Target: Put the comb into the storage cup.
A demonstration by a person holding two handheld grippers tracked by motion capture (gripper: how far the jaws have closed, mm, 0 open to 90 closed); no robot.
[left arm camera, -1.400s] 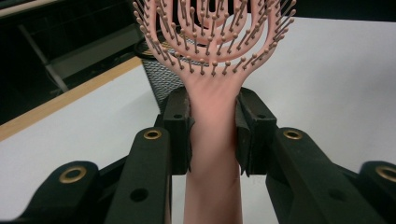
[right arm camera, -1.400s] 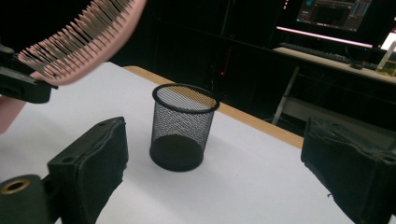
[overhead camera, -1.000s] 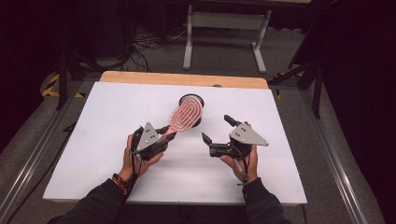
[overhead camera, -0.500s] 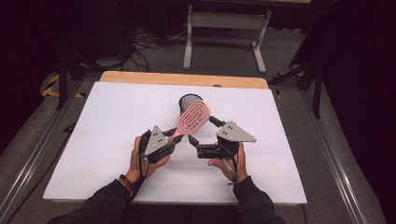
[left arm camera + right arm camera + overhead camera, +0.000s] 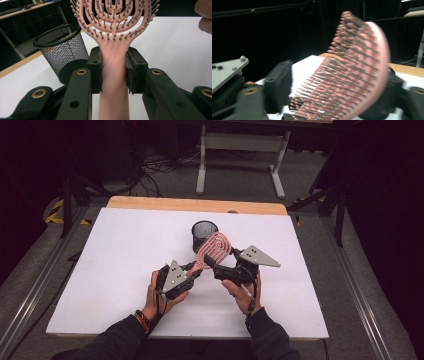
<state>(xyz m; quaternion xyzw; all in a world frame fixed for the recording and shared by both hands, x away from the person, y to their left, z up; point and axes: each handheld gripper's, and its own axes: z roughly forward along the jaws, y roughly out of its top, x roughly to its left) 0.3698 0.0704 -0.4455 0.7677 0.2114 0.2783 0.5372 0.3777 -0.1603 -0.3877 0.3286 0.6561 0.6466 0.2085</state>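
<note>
Showing bristles, left gripper clamps handle

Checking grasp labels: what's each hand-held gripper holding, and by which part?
Left hand-held gripper clamps the pink hairbrush by its handle. The right hand-held gripper has just been closing around the bristled head; contact can't be told.

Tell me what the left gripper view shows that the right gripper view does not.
Left gripper view: the left tongs are shut on the neck of the pink plastic hairbrush, just below its head, and the whole black wire-mesh cup stands beside it on the white table.

Right gripper view: the brush's bristle face, blurred, lies between the right tongs, whose jaws have just been closing; whether the pads press on it I cannot tell. A grey plate shows at the left.

Both: the hairbrush, the white table and black jaws.
</note>
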